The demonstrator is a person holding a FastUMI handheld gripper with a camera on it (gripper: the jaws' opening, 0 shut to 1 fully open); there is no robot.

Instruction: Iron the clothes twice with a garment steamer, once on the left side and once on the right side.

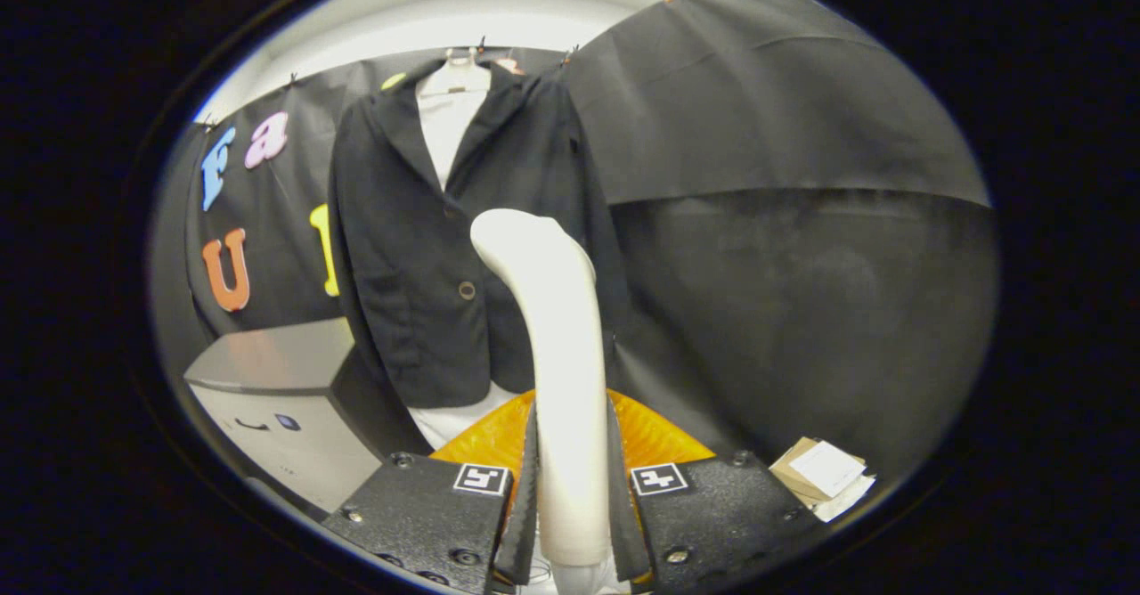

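Dark jacket (445,248) hanging on booth wall, just behind steamer head. White steamer (561,372) upright before jacket, handle clamped between both fingers of gripper (570,524). Grey box (276,390) beside jacket's hem. Papers, possibly cardboard (824,479), well off opposite.

Gripper (572,506) clamped on steamer handle (557,346)

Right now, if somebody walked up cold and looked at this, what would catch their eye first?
First, the white garment steamer standing up between the gripper fingers, which are closed on its handle. Just beyond it a dark jacket hangs on a hanger over a white shirt, buttoned at the front. A grey box sits beside the jacket's hem.
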